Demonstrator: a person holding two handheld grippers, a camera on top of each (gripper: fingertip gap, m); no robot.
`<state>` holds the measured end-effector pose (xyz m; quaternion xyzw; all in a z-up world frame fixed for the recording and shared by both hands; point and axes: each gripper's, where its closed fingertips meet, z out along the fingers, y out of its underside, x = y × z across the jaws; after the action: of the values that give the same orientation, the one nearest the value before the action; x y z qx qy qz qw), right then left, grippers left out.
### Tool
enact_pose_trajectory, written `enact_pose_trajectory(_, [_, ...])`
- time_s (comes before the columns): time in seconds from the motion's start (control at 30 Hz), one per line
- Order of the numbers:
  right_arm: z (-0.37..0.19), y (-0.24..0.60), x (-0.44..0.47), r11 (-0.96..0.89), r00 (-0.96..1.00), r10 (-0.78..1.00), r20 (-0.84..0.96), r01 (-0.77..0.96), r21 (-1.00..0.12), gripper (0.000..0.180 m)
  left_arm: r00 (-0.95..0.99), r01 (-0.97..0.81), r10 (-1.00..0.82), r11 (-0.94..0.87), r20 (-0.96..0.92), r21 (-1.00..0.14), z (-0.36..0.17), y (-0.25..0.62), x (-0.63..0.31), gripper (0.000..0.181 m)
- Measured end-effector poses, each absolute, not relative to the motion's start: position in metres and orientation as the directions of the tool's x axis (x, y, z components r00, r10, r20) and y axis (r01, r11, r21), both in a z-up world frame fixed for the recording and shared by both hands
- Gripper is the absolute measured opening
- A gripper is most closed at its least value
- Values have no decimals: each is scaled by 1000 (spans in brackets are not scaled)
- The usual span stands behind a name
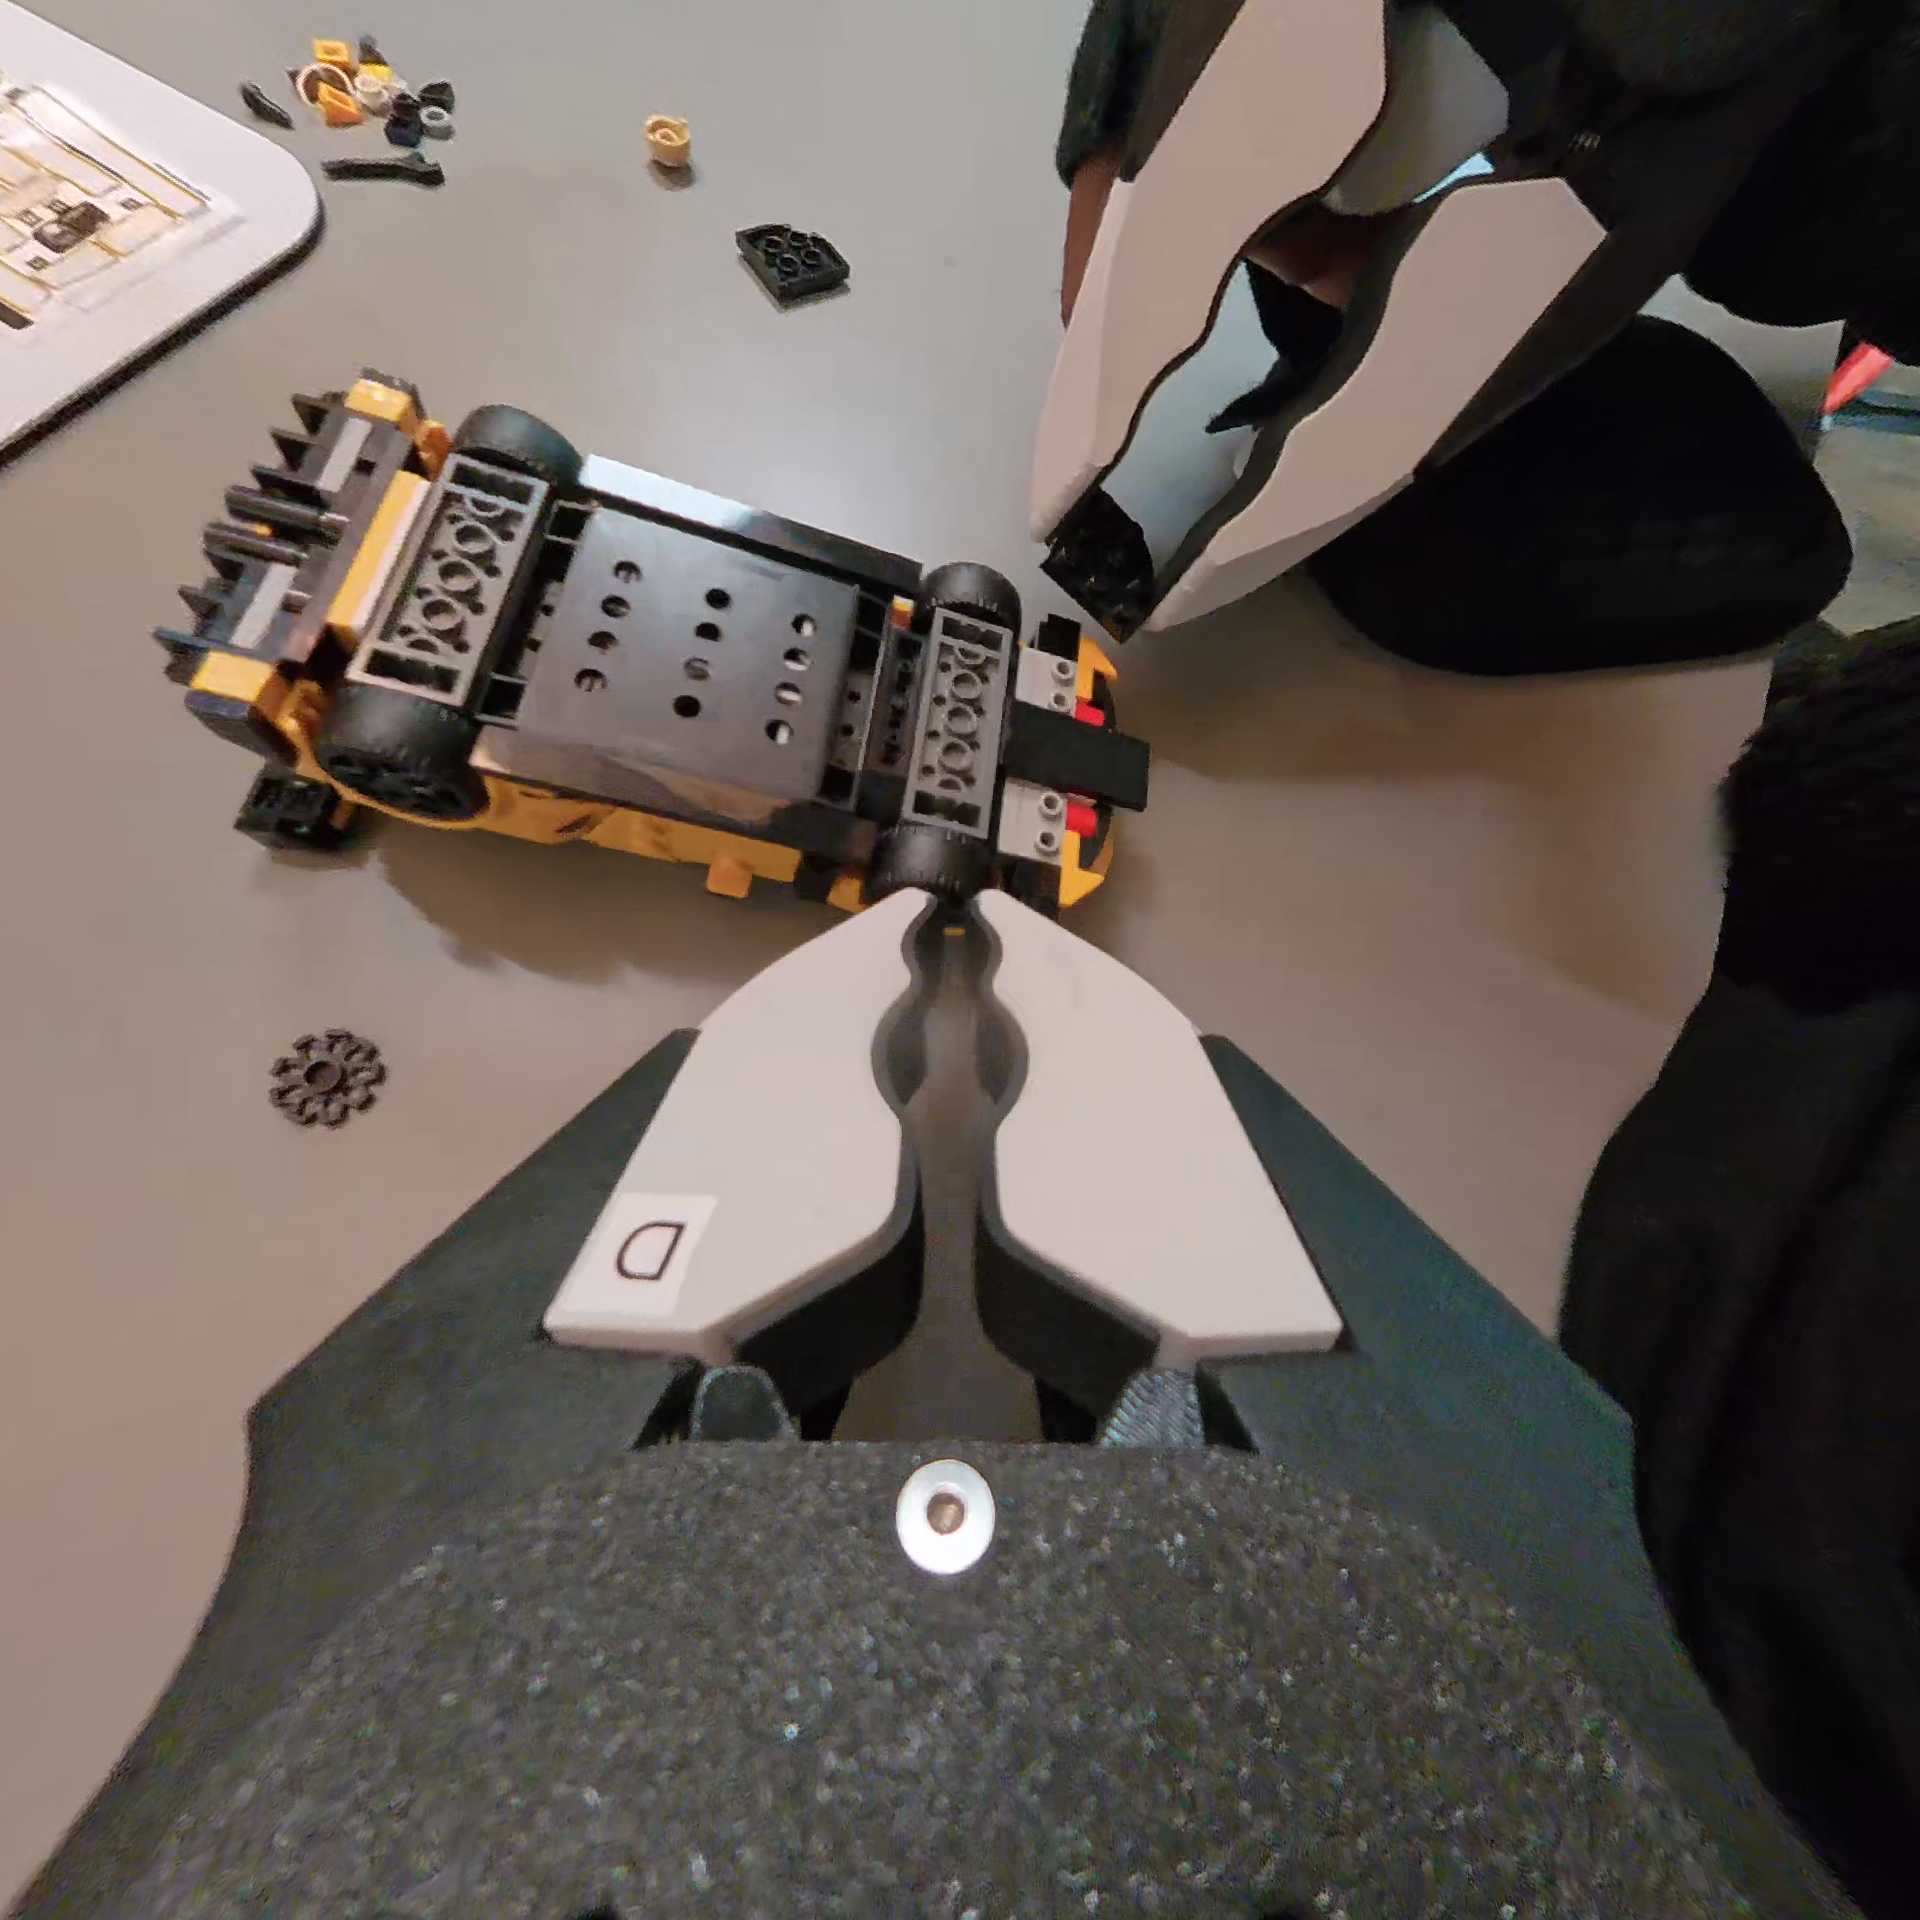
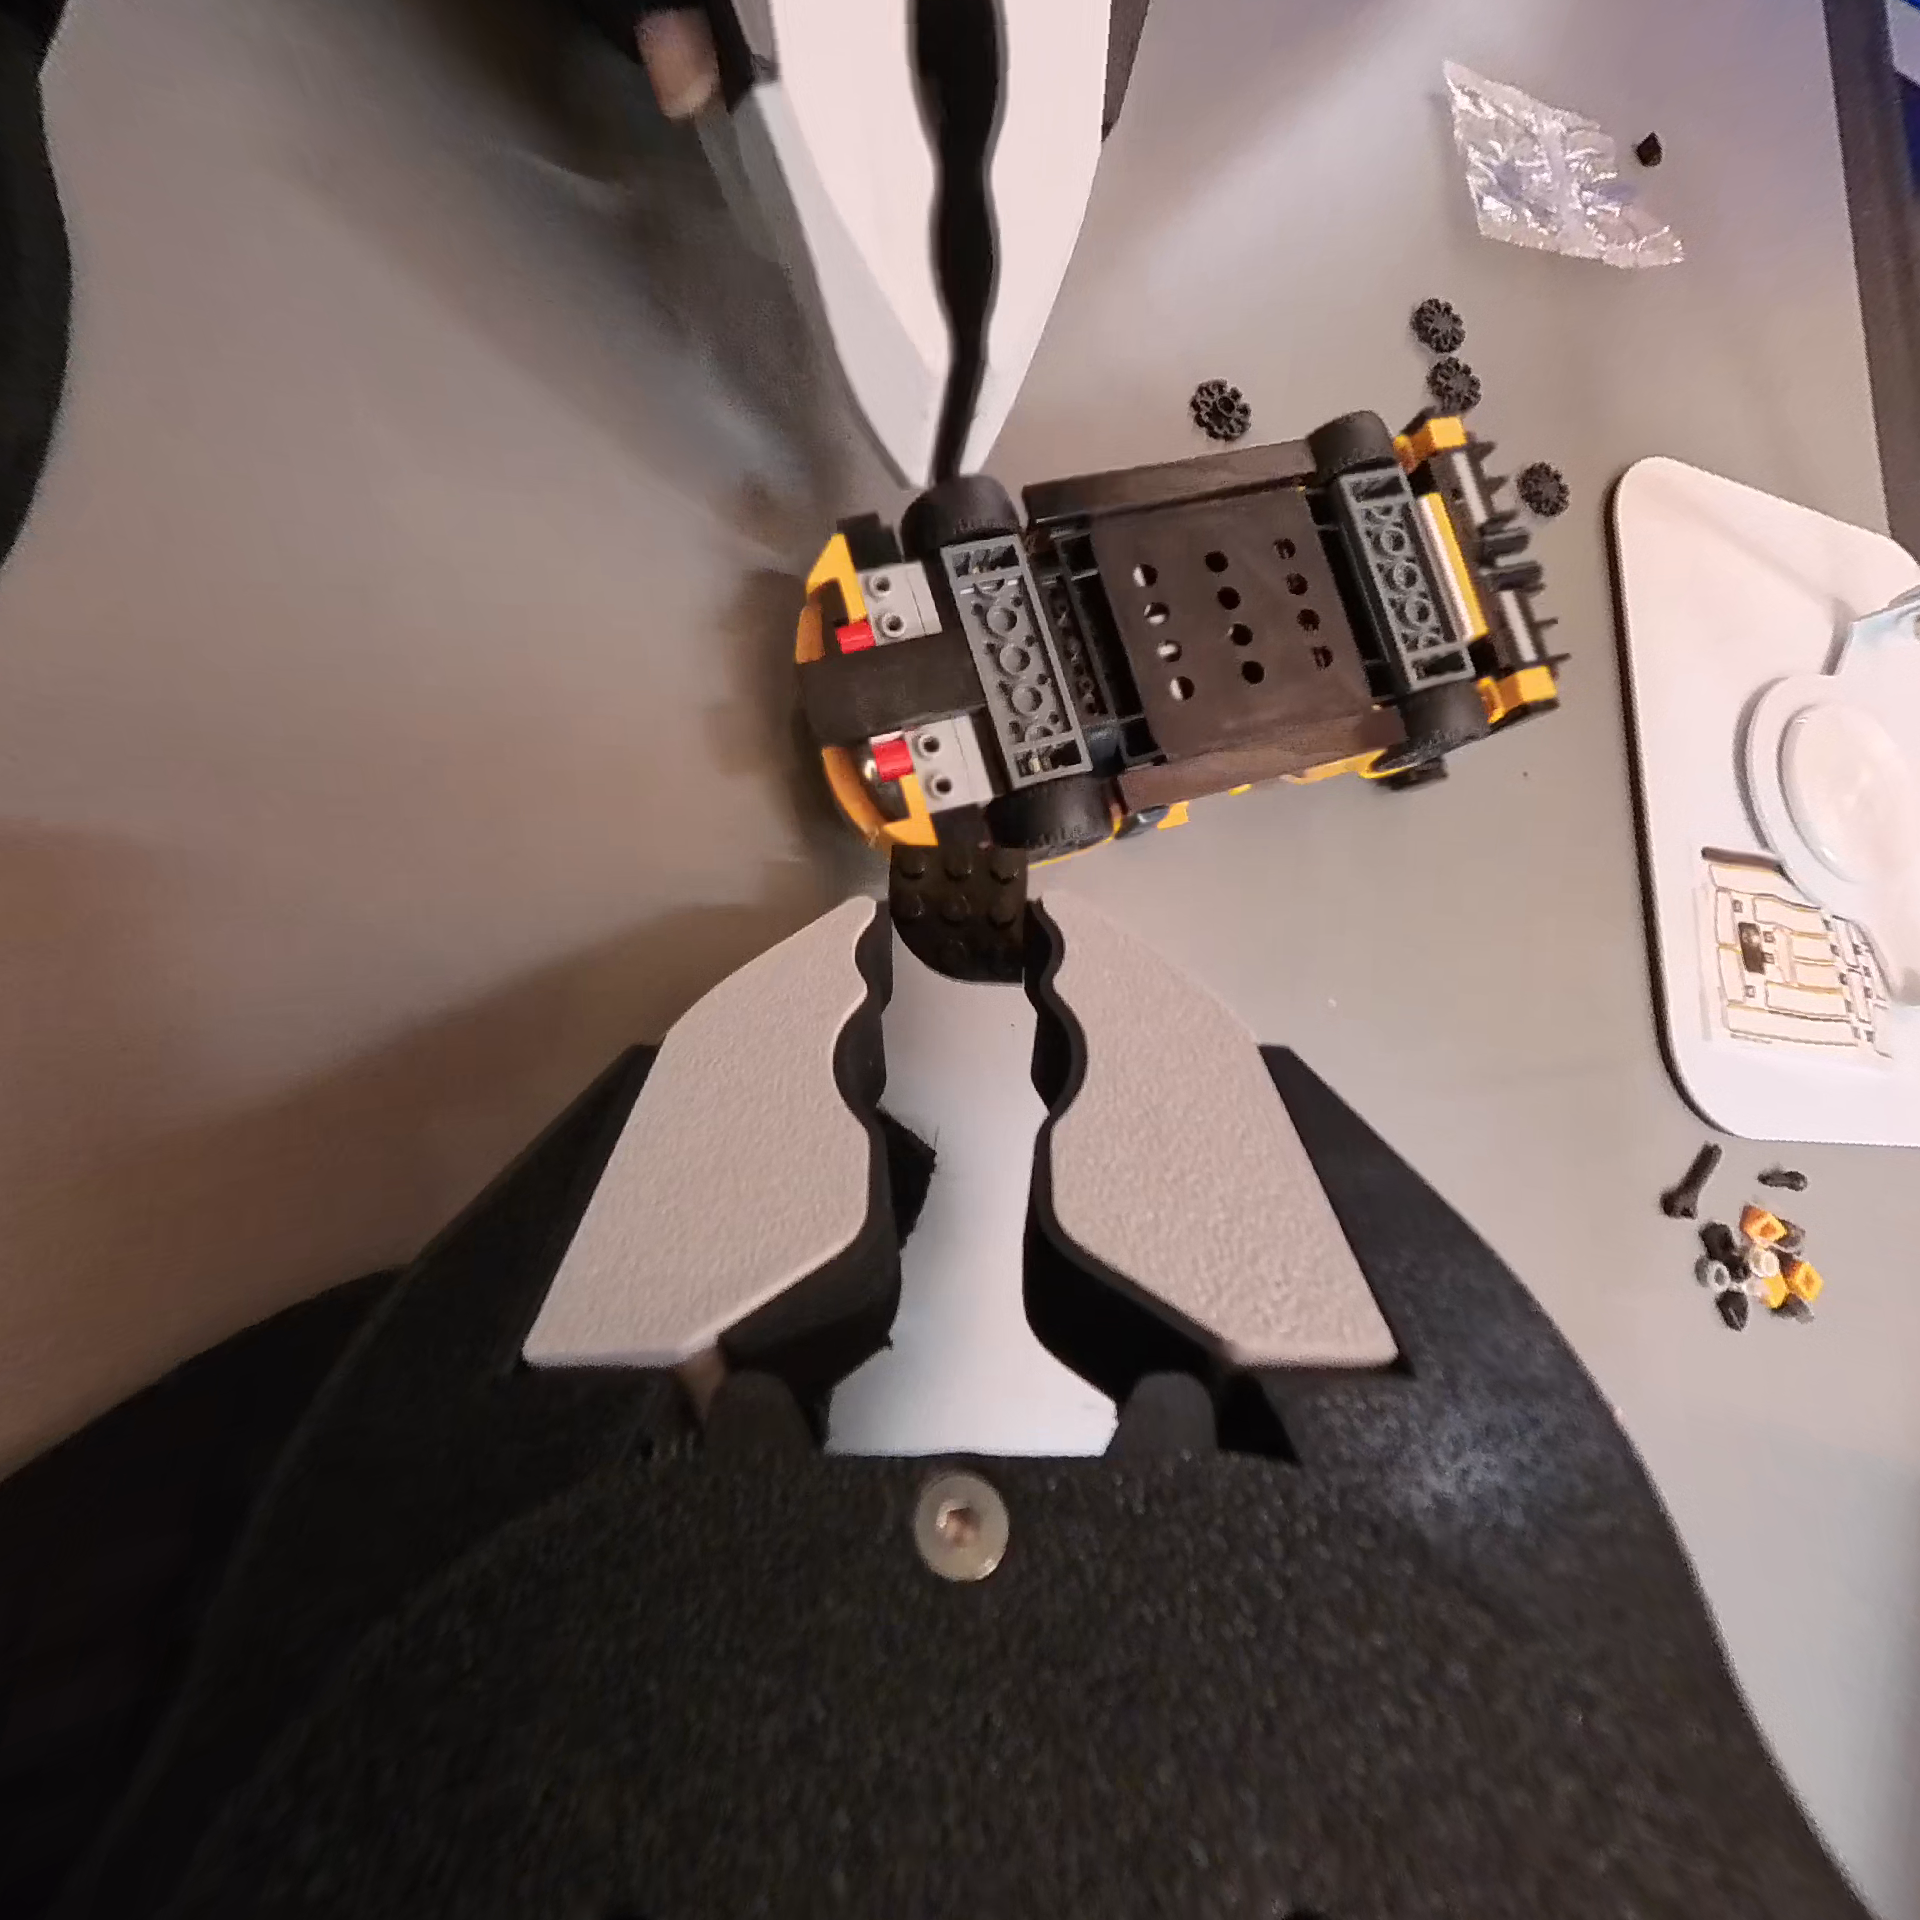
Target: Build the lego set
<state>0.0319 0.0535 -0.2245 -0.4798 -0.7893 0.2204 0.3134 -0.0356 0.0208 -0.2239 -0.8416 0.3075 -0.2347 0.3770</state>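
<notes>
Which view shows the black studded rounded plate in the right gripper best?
The right wrist view: the black studded rounded plate lies near, studs facing the camera, clamped at the right gripper tips. The left wrist view shows the plate farther off, partly hidden by the fingers.

i see even, soft indoor light from overhead; the lego car (image 1: 644,665) throws a faint shadow on the grey table (image 1: 727,1091). my right wrist view smears at its left edge, and fisheye bending curves both frames' borders. a mild sheen sits on the white board (image 2: 1756,790).
</notes>
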Motion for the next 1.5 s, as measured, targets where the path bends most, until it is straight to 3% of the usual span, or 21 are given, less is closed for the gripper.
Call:
enact_pose_trajectory(0.17, [-230,59,36,427,-329,904,273,646,-633,24,709,-322,-681,-544,184,-775,-225,23,-35,27])
enact_pose_trajectory(0.87, [-240,48,30,423,-354,903,243,635,-646,24,759,-218,-580,-655,296,-724,-231,29,-40,23])
enact_pose_trajectory(1.07, [-211,36,27,434,-371,896,243,617,-657,24,761,-247,-594,-637,261,-730,-233,28,-38,23])
enact_pose_trajectory(1.23, [-221,33,13,547,-447,837,317,649,-529,24,760,-255,-599,-632,253,-731,-233,28,-38,23])
enact_pose_trajectory(1.5, [-232,32,11,595,-527,802,282,657,-463,24,758,-260,-604,-625,245,-736,-234,27,-38,23])
